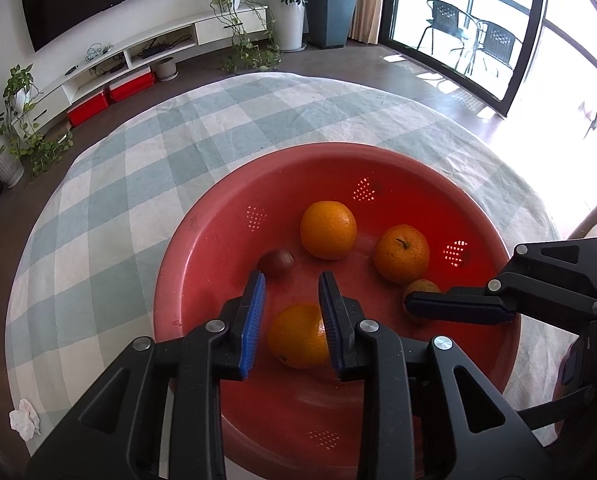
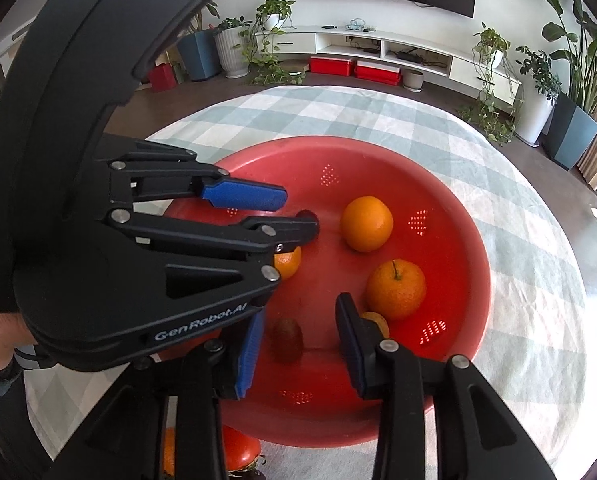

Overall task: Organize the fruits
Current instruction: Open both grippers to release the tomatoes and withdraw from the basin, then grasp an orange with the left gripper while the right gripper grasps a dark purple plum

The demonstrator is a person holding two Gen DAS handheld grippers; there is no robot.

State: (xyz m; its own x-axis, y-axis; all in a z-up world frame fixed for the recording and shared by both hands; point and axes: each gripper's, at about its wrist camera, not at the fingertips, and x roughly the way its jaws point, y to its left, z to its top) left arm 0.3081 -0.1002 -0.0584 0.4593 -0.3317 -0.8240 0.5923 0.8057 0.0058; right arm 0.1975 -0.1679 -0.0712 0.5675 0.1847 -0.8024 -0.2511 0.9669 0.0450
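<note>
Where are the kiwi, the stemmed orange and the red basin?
kiwi (image 2: 287, 339), right wrist view, middle of its skin.
stemmed orange (image 2: 395, 290), right wrist view, middle of peel.
red basin (image 1: 202, 224), left wrist view, left rim.

I count three oranges (image 1: 328, 229) in the red colander (image 1: 202, 240): one under my left gripper (image 1: 292, 320); kiwi (image 2: 287, 339) between my right gripper (image 2: 300, 344) fingers.

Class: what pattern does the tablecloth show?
Pale green-and-white checks on the tablecloth, clearest in the left wrist view.

Bowl (image 1: 202, 240) centre and upper left of the left-wrist frame bare; oranges (image 1: 328, 230) crowd the right, right gripper (image 1: 454, 308) blocking the lower right.
</note>
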